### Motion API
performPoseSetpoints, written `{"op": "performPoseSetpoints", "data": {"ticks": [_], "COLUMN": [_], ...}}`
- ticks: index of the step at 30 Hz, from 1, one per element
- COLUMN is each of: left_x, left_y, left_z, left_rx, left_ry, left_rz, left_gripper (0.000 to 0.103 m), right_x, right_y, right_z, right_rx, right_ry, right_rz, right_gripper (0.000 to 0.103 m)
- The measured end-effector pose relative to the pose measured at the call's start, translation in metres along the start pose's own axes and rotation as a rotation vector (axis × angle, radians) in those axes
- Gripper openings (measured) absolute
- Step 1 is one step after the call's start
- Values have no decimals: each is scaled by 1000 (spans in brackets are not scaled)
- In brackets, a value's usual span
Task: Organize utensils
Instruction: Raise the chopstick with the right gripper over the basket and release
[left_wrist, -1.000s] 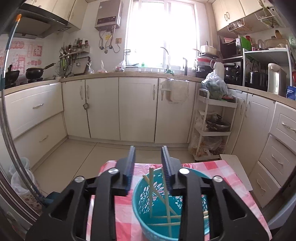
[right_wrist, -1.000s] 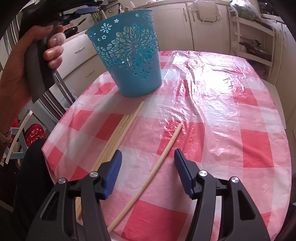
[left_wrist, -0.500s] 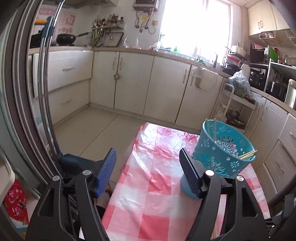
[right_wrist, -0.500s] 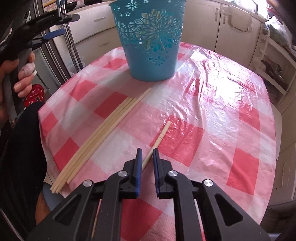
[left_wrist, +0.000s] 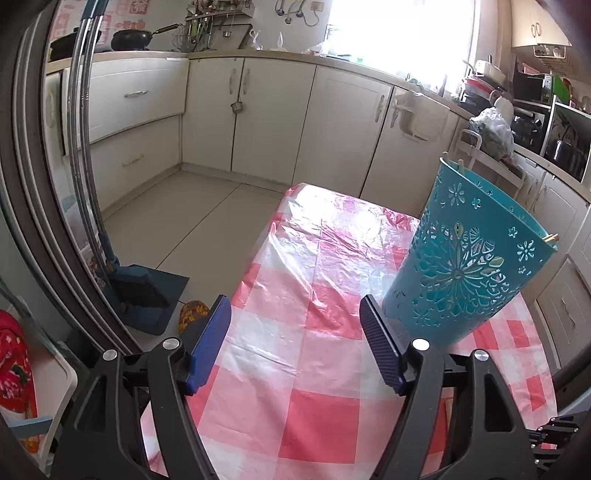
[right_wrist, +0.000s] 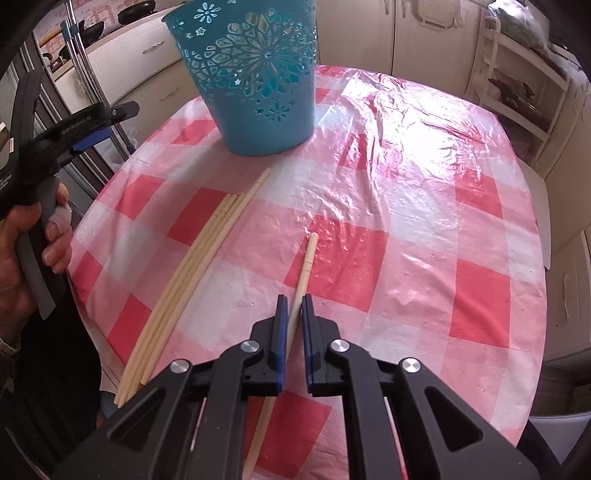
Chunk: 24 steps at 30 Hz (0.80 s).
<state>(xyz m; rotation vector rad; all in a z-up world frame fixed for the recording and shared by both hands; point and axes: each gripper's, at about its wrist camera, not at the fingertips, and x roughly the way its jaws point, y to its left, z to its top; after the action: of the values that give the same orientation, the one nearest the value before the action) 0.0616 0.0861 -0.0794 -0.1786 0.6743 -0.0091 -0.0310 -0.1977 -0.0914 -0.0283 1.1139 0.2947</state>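
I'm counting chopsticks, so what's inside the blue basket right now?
Chopstick tips poke above the rim of the blue basket. More light sticks show through its cut-outs; the wall hides their number and the bottom.

Wide open stretch of checked tablecloth (right_wrist: 406, 206) to the right of the lone chopstick (right_wrist: 307, 264), nothing on it. On the left, a bundle of chopsticks (right_wrist: 192, 273) runs along near the table edge, with a bare lane of cloth between it and the single one. The teal perforated basket (right_wrist: 255, 77) blocks the far left of the table.
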Motion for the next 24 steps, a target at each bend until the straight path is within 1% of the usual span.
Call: {"op": "performPoseSetpoints", "data": {"ticks": [3,6,8,11,17,21,24], "left_x": [-5,-8,-10,-10,-6,-3,-1], "left_y": [-6,-12,-17,-21,-22,-22,-21], "left_z": [0,0,0,-1,-5,-7,-7], "left_rx": [35,70,92,115,101,106,104], "left_ry": [-7,-10,-12,-9,7,14,18], "left_rz": [11,19,20,21,19,23,26], "left_gripper": [72,74,76,78,79,79,80], "right_x": [-1,-7,-17,-31,-62,-86,-110], "right_y": [3,-7,-15,-21,-28,-30,-30], "right_z": [-1,0,1,6,19,40,60], "right_rx": [-32,42,97,137,208,228,231], "right_ry": [5,-14,-52,-102,-211,-295,-375], "right_rz": [-14,64,128,188,327,402,452], "right_gripper": [8,6,6,6,6,6,6]}}
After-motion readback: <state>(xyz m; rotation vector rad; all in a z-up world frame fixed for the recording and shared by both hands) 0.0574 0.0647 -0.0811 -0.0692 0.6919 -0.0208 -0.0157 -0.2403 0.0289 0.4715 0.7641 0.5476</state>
